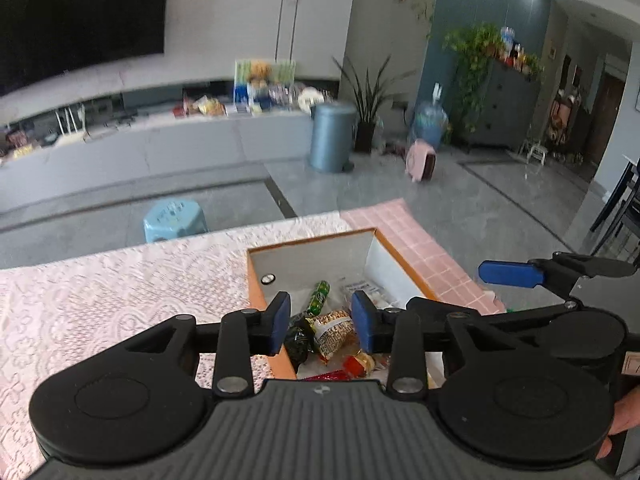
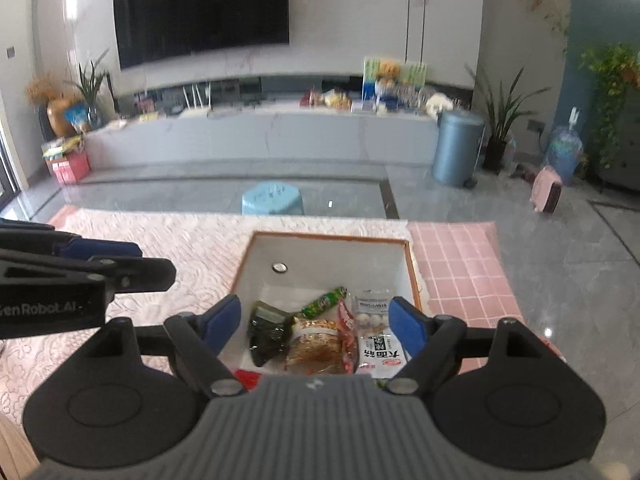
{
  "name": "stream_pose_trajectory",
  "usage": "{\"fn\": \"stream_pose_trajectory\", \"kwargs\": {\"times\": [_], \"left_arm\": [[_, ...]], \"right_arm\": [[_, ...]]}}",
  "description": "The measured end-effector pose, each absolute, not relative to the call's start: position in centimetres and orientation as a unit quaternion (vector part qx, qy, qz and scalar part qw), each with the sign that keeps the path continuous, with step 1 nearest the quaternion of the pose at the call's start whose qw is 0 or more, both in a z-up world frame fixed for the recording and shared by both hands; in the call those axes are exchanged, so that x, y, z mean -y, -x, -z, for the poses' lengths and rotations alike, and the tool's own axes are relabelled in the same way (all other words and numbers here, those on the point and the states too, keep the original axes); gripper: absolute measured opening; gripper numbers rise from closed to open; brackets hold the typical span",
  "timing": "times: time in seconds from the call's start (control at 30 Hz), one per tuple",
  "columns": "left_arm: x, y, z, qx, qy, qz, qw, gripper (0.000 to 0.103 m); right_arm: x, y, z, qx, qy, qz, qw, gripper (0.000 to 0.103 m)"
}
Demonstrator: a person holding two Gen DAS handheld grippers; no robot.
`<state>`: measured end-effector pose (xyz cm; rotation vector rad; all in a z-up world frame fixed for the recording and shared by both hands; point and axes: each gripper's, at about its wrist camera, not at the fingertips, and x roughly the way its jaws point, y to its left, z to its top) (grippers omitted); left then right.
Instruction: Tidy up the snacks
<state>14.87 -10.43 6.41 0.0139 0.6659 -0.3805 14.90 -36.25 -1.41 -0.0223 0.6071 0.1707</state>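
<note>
A living room is seen beyond the table (image 2: pixel 160 240), which is covered with a pale lace cloth and, at its far right corner, a pink checked cloth (image 2: pixel 460 264). A dark screen (image 2: pixel 200 12) hangs on the far wall, and a light blue stool (image 2: pixel 272 200) stands on the floor just past the table.

On the table an open box (image 2: pixel 414 276) with an orange rim and white inner walls is set. All the snacks in view are gathered in its near half: a dark green packet (image 2: pixel 268 332), a slim green stick pack (image 2: pixel 324 302), a clear orange-brown pack (image 2: pixel 316 344), a red packet (image 2: pixel 348 328) and a white pack with round pieces (image 2: pixel 374 316) atop a white printed pack. No snack is seen lying on the cloth outside the box.

Both tongs are held above the box and angled down at it. The left tongs (image 1: pixel 322 326) are parted a moderate way with nothing between the pads; the right tongs (image 2: pixel 316 326) are spread wider, also empty.

The snacks lie directly ahead of and below both tongs. The stick pack's long axis runs diagonally, from near-left to far-right. The left tongs appear centred over the dark and orange-brown packs, the right tongs over the whole pile, so neither hand is judged clearly nearer. The sorting appears largely done.
</note>
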Motion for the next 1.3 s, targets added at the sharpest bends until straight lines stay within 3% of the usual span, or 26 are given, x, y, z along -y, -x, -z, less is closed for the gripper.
{"fn": "stream_pose_trajectory", "kwargs": {"times": [0.2, 0.6, 0.97, 1.03, 1.3], "left_arm": [[9.3, -9.8, -6.2, -0.268, 0.008, 0.171, 0.948, 0.045], [6.2, -6.4, 1.3, -0.274, 0.017, 0.119, 0.954, 0.045], [6.7, -4.6, 6.3, -0.288, -0.014, 0.095, 0.953, 0.052], [7.0, -4.6, 6.8, -0.288, -0.023, 0.089, 0.953, 0.055], [7.6, -4.9, 8.1, -0.310, -0.049, 0.070, 0.947, 0.062]], "right_arm": [[34.7, -7.8, 1.7, -0.242, 0.018, -0.055, 0.969, 0.079], [32.6, 0.7, 9.2, -0.201, 0.015, 0.000, 0.980, 0.079], [32.4, 1.1, 14.3, -0.192, 0.044, 0.015, 0.980, 0.079], [32.4, 0.9, 14.5, -0.190, 0.044, 0.005, 0.981, 0.088], [32.9, -0.6, 15.4, -0.219, 0.020, -0.008, 0.975, 0.088]]}}
